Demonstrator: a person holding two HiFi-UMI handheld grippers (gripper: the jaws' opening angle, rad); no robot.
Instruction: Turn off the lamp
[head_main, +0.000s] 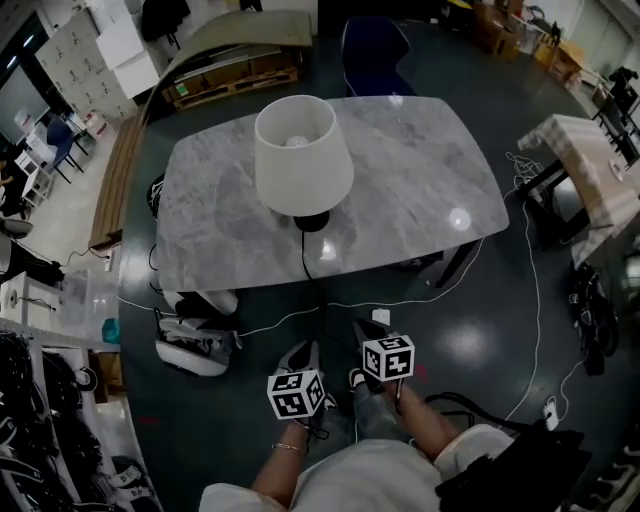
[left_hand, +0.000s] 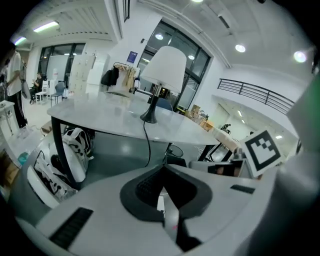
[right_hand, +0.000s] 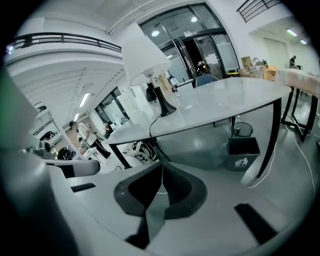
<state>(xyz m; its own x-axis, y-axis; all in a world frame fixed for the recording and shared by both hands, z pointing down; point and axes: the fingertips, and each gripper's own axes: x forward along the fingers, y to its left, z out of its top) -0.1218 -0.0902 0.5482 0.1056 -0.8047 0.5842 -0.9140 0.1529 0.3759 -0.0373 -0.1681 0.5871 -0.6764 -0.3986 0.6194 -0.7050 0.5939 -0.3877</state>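
**Both tongs shut on nothing, lamp upright on the tabletop**

Left tongs (head_main: 303, 352) and right tongs (head_main: 372, 332) show low in the head view, side by side over the dark floor. They are just short of the near edge of the grey marble tabletop (head_main: 420, 170), and each carries its marker cube. Neither touches anything. The lamp (head_main: 303, 155) stands upright left of the tabletop's middle. Its white shade flares over a small black base (head_main: 312, 220). A black cord (head_main: 305, 262) runs from the base toward the near edge and drops over it. Whether the bulb is lit cannot be told. Black-and-white bags (head_main: 195, 338) lie on the floor by the table's left corner, and a blue chair (head_main: 375, 50) sits beyond the far side.

In the left gripper view, the left tongs (left_hand: 164, 175) have their jaws pressed together with nothing between them. The lamp (left_hand: 162, 70) rises well ahead on the tabletop (left_hand: 100, 112), and its cord (left_hand: 147, 145) hangs off the front edge. The bags (left_hand: 75, 150) sit under the table at the left. The right tongs' marker cube (left_hand: 262, 150) shows at the right.

In the right gripper view, the right tongs (right_hand: 161, 172) are likewise closed and hold nothing. The lamp (right_hand: 145, 57) stands left of centre on the tabletop (right_hand: 225, 100), well away from the jaws. A dark waste bin (right_hand: 242, 152) sits on the floor beneath.
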